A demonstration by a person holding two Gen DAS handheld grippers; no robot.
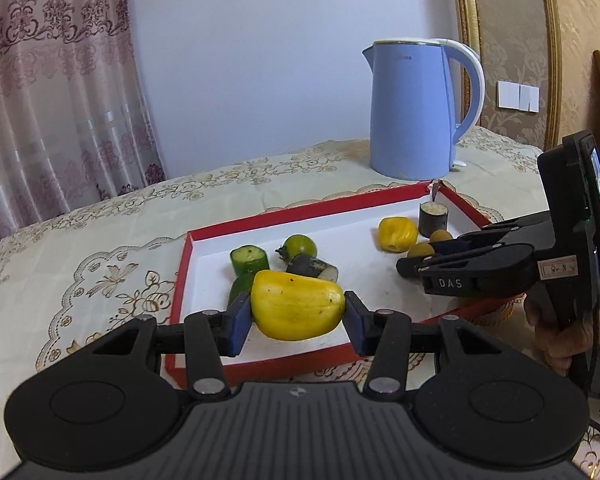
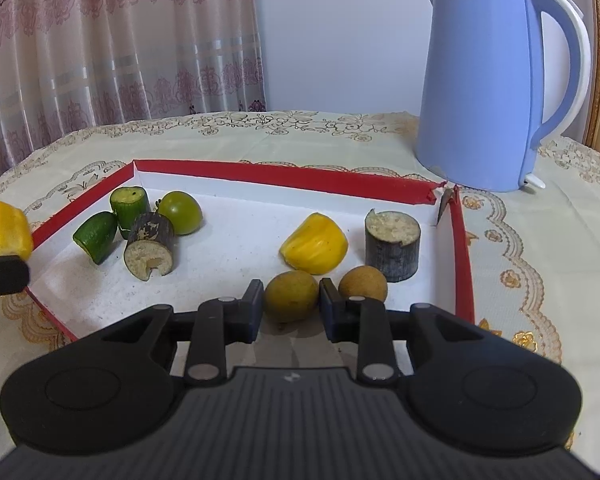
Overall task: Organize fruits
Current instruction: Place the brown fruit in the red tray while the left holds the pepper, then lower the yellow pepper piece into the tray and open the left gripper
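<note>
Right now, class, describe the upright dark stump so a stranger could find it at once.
Start at the tall blue electric kettle. Just before it is the torn far right corner of the shallow red-rimmed white tray. There stands the dark cut stump, upright, pale face upward; its twin lies tipped over.

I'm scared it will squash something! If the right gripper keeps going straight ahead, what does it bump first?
The right gripper already has a small brown fruit between its fingers. Straight ahead, it would probably push that into the yellow fruit piece, though depth is hard to judge.

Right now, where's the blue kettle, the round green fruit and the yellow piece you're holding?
blue kettle (image 2: 476, 92), right wrist view, middle of its body.
round green fruit (image 2: 181, 212), right wrist view, its top.
yellow piece (image 1: 296, 306), left wrist view, its middle.
</note>
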